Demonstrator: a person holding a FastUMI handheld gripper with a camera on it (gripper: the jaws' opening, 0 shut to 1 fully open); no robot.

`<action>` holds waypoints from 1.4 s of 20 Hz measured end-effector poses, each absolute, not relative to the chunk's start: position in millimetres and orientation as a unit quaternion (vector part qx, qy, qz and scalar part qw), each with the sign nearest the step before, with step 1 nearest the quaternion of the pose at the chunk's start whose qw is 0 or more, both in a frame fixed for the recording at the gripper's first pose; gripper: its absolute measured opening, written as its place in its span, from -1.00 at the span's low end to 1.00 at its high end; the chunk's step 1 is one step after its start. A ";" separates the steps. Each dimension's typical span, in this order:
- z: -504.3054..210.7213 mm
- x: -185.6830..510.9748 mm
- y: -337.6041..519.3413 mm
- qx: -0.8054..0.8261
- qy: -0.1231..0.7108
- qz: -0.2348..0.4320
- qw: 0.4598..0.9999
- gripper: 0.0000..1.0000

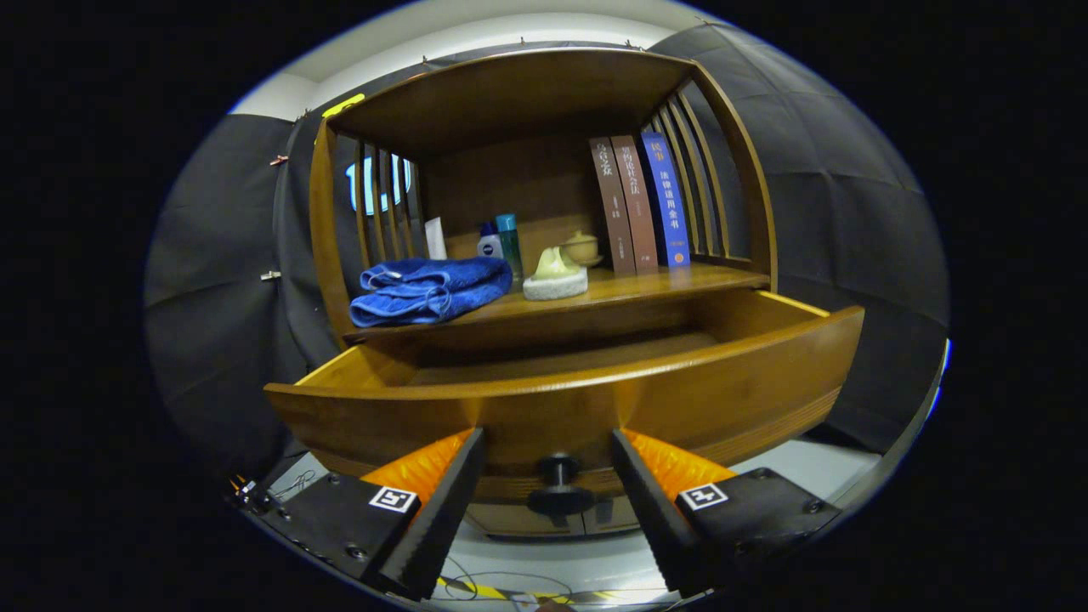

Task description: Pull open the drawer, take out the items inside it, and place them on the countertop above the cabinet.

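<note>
Hovering released at frame bottom, hand-held gripper (548,450) fingers spread either side of the dark knob (558,483) without touching, drawer (578,399) pulled open at centre, its inside seemingly bare, folded blue towel (425,291) on the worktop (646,285) above.

Drawer (595,399) pulled out below countertop (646,285); knob (558,476) between spread tongs (548,442)

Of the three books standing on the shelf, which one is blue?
The blue book is the one farthest from the folded towel, next to the slatted side; the two beside it are brown. The tongs are open around the drawer knob.
</note>
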State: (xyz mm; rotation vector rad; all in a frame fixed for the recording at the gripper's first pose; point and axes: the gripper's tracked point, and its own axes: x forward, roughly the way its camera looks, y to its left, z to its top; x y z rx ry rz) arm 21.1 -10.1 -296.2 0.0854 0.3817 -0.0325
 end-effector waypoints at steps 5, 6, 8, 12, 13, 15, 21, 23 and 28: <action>-304.6 70.6 -12.9 0.033 0.184 -0.017 0.982 0.93; -306.7 78.8 -13.0 0.032 0.183 -0.017 0.982 0.93; -306.6 91.8 -13.2 0.029 0.182 -0.017 0.983 0.93; -311.0 116.2 -13.7 0.024 0.179 -0.018 0.983 0.93; -311.7 120.0 -14.0 0.023 0.179 -0.018 0.983 0.93; -314.5 129.1 -14.1 0.023 0.180 -0.018 0.983 0.93; -316.4 132.5 -12.8 0.016 0.181 -0.013 0.983 0.93; -316.0 132.6 -13.0 0.014 0.179 -0.015 0.984 0.93; -315.6 127.8 -5.9 0.042 0.187 0.009 0.981 0.98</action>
